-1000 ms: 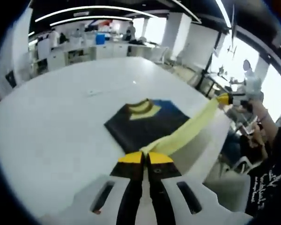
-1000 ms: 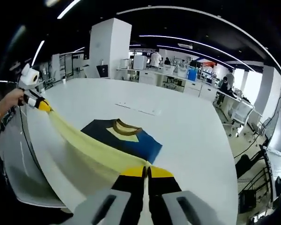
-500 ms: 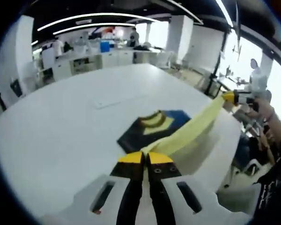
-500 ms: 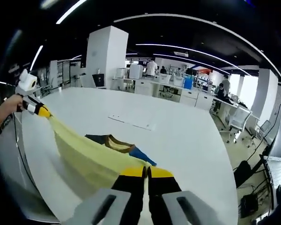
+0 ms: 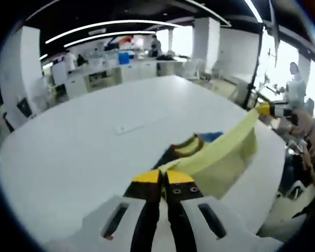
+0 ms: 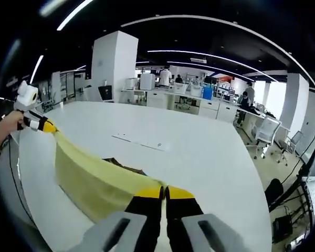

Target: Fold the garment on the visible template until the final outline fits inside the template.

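Observation:
The garment (image 5: 220,157) is pale yellow with dark navy and blue parts and a brown-yellow collar (image 5: 188,145). Its yellow hem is stretched taut between both grippers, lifted above the white table (image 5: 84,157). My left gripper (image 5: 164,177) is shut on one hem corner; the right gripper (image 5: 265,109) shows far right, shut on the other corner. In the right gripper view my right gripper (image 6: 164,193) pinches the yellow garment (image 6: 94,181), and the left gripper (image 6: 46,126) holds the far end at left. The hanging cloth hides most of the dark part (image 6: 121,164).
A thin flat strip (image 6: 142,142) lies on the table beyond the garment, also the strip (image 5: 127,126). A hand (image 6: 2,131) grips the left gripper. Desks, chairs and people stand in the office behind. The table edge (image 5: 283,157) runs close at right.
Both grippers have carried the yellow hem up and forward over the dark upper part, which is now mostly covered. The cloth hangs as a broader sheet than before.

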Demonstrator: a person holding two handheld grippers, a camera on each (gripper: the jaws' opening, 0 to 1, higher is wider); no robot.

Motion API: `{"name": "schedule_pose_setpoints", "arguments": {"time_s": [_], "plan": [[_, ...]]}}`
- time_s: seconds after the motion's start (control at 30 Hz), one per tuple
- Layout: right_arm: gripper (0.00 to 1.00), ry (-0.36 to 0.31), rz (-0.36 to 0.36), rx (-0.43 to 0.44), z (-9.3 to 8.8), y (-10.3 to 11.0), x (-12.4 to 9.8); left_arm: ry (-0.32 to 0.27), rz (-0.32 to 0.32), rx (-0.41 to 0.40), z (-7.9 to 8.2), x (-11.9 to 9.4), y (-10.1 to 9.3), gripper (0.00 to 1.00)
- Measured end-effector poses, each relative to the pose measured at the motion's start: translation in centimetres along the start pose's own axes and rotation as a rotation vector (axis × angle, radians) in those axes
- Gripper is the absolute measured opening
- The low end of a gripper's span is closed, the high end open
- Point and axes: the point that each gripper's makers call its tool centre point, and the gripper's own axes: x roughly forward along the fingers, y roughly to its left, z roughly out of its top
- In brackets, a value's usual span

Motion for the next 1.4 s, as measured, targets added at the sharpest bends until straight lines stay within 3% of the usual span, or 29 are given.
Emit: {"name": "schedule_pose_setpoints", "arguments": {"time_s": [0.4, 0.6, 0.7, 0.83, 1.1, 1.4], "plan": [[0.00, 0.059, 0.020, 0.024, -1.5, -0.6, 5.4, 0.035, 0.057, -0.013, -1.7, 5.2, 2.5, 0.00], [0.00, 0.093, 0.018, 0.043, -2.6, -1.0, 7.8, 0.041, 0.046, -0.121, -3.1, 7.2, 3.1, 0.00], [0.00, 0.119, 0.001, 0.068, -3.5, -1.4, 8.9, 0.007, 0.014, -0.195, -3.2, 8.1, 3.1, 0.00], [0.00, 0.128, 0.004, 0.119, -4.4, -1.4, 10.4, 0.004, 0.029, -0.295, -4.3, 9.4, 4.2, 0.00], [0.00, 0.175, 0.002, 0.123, -6.3, -1.4, 12.8, 0.054, 0.054, -0.337, -6.5, 12.1, 5.3, 0.00], [0.00, 0.221, 0.010, 0.130, -7.9, -1.6, 14.2, 0.085, 0.074, -0.367, -8.1, 13.2, 5.6, 0.00]]}}
